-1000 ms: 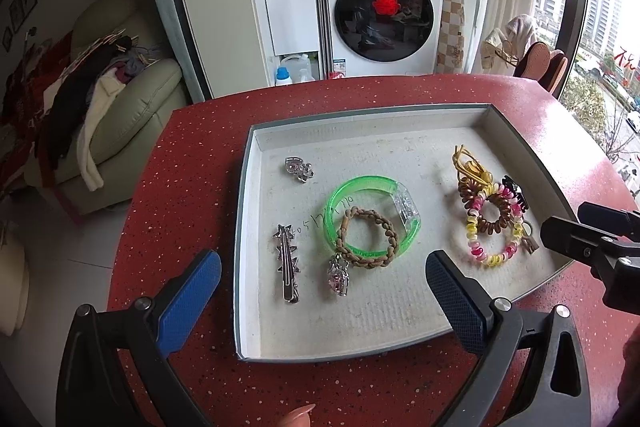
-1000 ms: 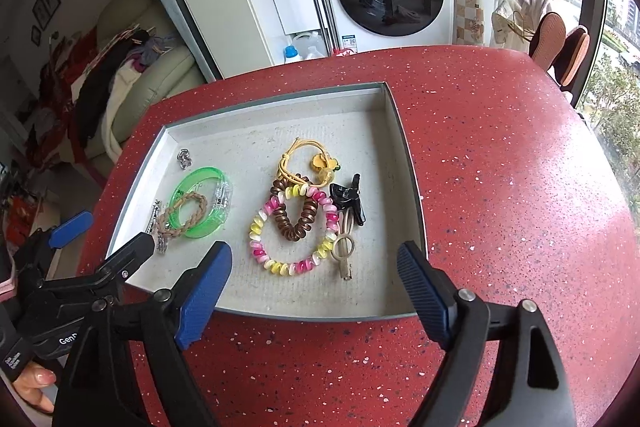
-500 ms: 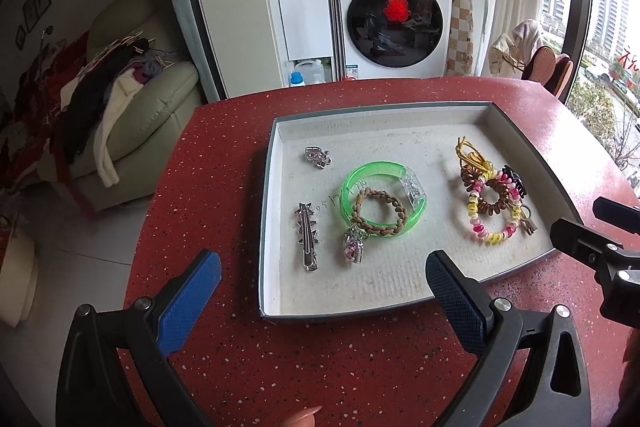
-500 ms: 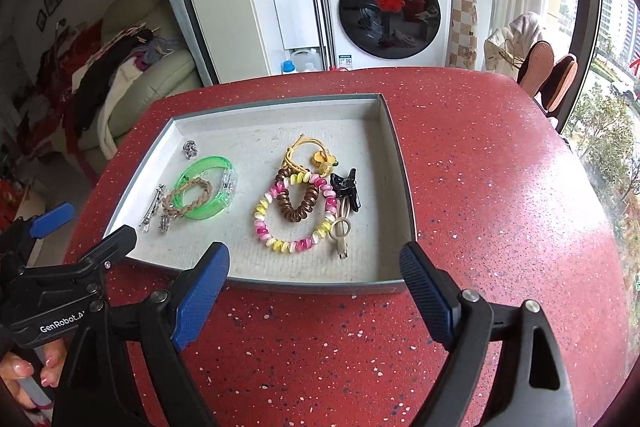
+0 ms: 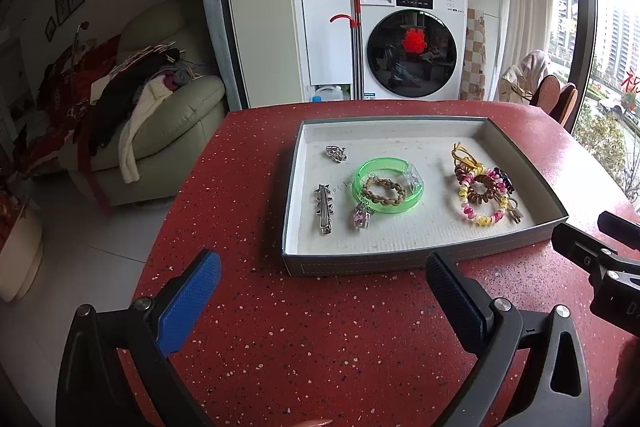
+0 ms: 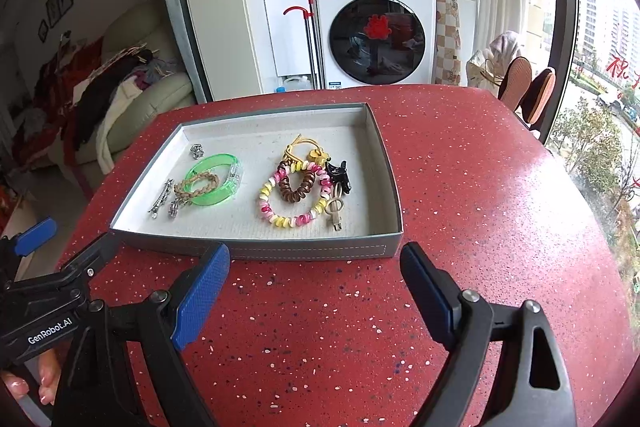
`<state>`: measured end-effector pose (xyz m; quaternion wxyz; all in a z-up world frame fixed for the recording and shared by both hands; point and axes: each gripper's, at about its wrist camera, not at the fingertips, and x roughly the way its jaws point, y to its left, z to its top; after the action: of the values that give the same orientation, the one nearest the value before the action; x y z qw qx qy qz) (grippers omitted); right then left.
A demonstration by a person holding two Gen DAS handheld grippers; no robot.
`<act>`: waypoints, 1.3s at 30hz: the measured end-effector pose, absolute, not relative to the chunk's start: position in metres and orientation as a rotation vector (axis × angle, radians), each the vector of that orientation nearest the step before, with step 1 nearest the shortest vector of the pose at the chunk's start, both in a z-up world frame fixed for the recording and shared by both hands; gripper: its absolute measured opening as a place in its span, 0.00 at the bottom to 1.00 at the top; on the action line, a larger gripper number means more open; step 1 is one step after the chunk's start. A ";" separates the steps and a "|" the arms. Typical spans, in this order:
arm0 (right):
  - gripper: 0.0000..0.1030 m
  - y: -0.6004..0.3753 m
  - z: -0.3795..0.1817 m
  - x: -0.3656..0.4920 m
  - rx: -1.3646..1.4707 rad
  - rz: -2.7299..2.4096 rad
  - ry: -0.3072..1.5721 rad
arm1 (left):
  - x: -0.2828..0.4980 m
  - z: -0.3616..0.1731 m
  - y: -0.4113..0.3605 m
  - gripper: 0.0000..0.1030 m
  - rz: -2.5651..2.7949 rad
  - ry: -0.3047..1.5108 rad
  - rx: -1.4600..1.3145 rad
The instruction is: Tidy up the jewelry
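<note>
Both the left hand-held gripper (image 5: 320, 291) and the right hand-held gripper (image 6: 314, 283) hover released over the red bench (image 6: 460, 187), just short of the tray (image 6: 312, 250). The jewelry lies inside: green bangle (image 5: 388, 185) left, hair ties (image 6: 296, 193) right.

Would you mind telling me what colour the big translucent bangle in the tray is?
Bright green; the bangle shows best in the left wrist view.

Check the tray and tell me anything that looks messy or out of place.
In the tray, the hair ties lie tangled in one heap, and the braided bracelet sits across the green bangle. Nothing looks spilled or broken.
</note>
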<state>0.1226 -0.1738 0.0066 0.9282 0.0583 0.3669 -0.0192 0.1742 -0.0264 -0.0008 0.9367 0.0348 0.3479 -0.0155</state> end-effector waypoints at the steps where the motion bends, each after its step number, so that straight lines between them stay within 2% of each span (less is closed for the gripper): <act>1: 0.87 -0.173 0.007 0.122 0.120 -0.039 0.749 | 0.174 -0.001 -0.025 1.00 -0.029 0.713 0.065; 39: 0.87 -0.165 0.016 0.118 0.080 -0.042 0.724 | 0.170 0.000 -0.022 1.00 -0.008 0.713 0.061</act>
<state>0.1181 -0.1654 0.0164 0.9343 0.0392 0.3538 -0.0203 0.1699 -0.0224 -0.0005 0.9367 0.0298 0.3489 -0.0039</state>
